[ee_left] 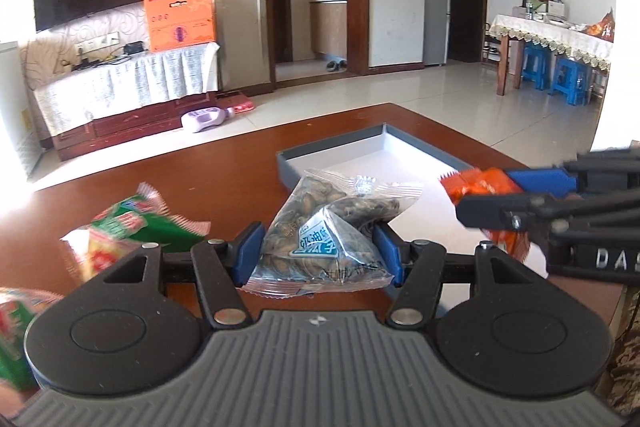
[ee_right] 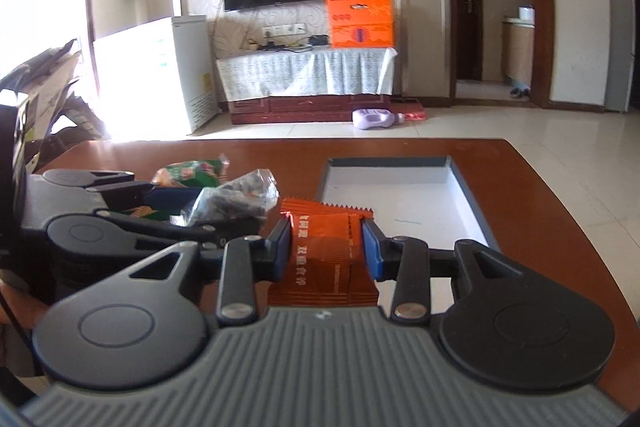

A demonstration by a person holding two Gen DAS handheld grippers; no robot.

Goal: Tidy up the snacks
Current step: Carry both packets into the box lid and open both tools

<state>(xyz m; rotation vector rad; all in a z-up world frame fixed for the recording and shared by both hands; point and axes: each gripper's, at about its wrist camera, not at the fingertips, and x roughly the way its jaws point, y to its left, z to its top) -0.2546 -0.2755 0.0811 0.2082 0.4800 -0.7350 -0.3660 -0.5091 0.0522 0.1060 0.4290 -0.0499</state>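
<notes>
The wooden table (ee_right: pixel 560 227) is lying under both grippers, and the shallow grey tray (ee_right: pixel 460 179) with its white floor is sitting ahead of them, just beyond the right gripper's fingers and ahead and to the right of the left one. As far as these views are showing, the tray's floor is bare, so I am judging the sorting to be barely started: nothing is resting inside it yet.

The left gripper (ee_left: pixel 320 247) is clamping a clear packet of sunflower seeds (ee_left: pixel 324 227) between its blue pads, the bag bulging up and forward past the fingertips and hanging over the near edge of the tray. The right gripper (ee_right: pixel 326 247) is pinching an orange snack sachet (ee_right: pixel 324 251) by its sides, the serrated top edge poking out ahead of the pads toward the tray's near corner; it may be more than one sachet stacked, though the blur is making that hard to settle.

Green and red snack packets (ee_left: pixel 132 227) are still waiting on the table to the left of the left gripper, with another at that camera's lower left edge. Both held packets are needing to go down into the tray, and the green ones after them.
</notes>
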